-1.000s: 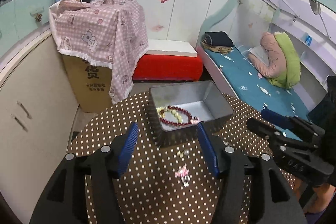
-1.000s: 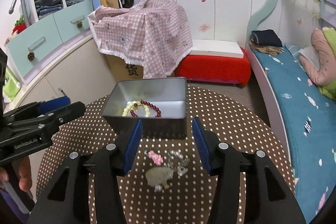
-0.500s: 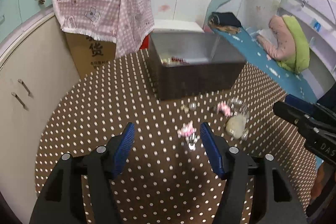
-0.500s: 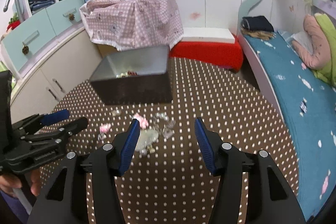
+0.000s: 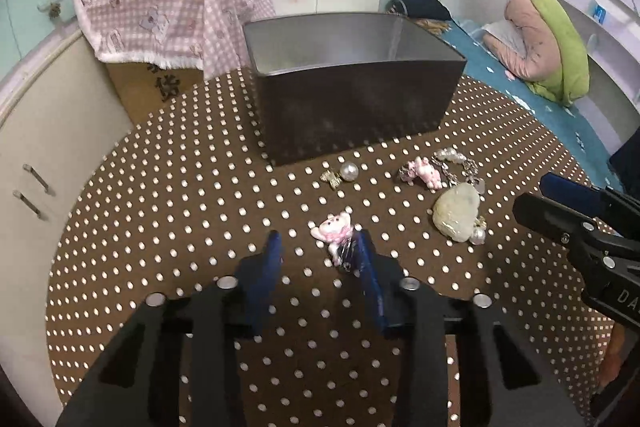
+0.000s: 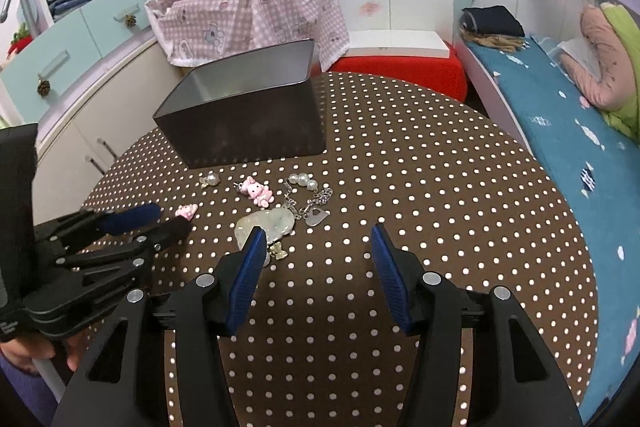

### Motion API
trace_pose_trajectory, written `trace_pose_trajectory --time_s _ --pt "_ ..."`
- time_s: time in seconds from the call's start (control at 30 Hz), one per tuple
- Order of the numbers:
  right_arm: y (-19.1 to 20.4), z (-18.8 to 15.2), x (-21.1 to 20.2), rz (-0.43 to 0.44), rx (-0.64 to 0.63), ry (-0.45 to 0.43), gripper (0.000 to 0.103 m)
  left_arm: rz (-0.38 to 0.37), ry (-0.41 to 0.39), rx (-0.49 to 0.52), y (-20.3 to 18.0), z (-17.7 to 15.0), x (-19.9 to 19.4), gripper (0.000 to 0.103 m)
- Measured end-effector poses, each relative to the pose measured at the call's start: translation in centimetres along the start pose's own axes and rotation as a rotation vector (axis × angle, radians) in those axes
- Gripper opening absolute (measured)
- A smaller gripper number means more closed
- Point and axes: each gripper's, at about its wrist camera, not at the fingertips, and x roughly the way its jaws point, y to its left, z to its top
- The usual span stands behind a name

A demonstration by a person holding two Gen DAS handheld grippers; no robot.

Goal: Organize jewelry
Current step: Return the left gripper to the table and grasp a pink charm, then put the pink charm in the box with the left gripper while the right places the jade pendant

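My left gripper (image 5: 318, 247) is low over the polka-dot table (image 5: 160, 211), fingers spread, with the pink bear charm (image 5: 334, 229) sitting right at the tip of its right-hand finger. My right gripper (image 6: 316, 239) is wide open too, holding nothing; the pale stone pendant (image 6: 266, 225) lies against its left fingertip. The metal tin (image 6: 248, 115) is just behind the scattered jewelry. Plenty of bare tabletop on the right out to the rim.

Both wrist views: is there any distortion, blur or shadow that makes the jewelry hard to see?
Left wrist view: strong fisheye bending with dark corners; the pink charm is sharp between the left tool fingers. Right wrist view: same bending; the pale stone pendant is clear, partly behind the right tool.
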Motion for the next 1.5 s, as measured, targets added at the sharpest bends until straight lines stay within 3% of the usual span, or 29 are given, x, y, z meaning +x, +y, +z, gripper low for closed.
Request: trace_pose_trajectory --time_s 0.03,0.07,0.5,0.77,0.83,1.17,1.37,1.5 --pt "0.1 0.1 0.1 0.001 -0.004 0.002 0.053 0.004 -0.001 0.009 0.0 0.0 0.0 0.015" --pt "0.4 0.2 0.2 0.003 -0.01 0.006 0.053 0.004 -0.001 0.013 0.1 0.1 0.1 0.012" --pt "4.6 0.9 3.1 0.01 -0.116 0.06 0.053 -0.048 -0.027 -0.064 3.1 0.2 -1.8 0.012" --pt "5.0 1.0 4.5 -0.002 -0.147 0.078 0.052 -0.071 -0.022 -0.077 3.6 0.1 -1.8 0.012" --pt "5.0 1.1 4.5 -0.012 -0.151 0.074 0.044 -0.075 -0.02 -0.079 3.6 0.1 -1.7 0.012" --pt "4.6 1.2 3.6 0.006 -0.137 0.053 0.044 -0.106 -0.036 -0.083 3.8 0.7 -2.4 0.012" --pt "4.8 2.4 1.1 0.026 -0.131 0.005 0.044 -0.164 -0.064 -0.089 3.9 1.8 -4.0 0.012" --pt "4.7 3.7 -0.7 0.041 -0.123 -0.037 0.043 -0.27 -0.082 -0.106 4.4 3.4 -5.4 0.012"
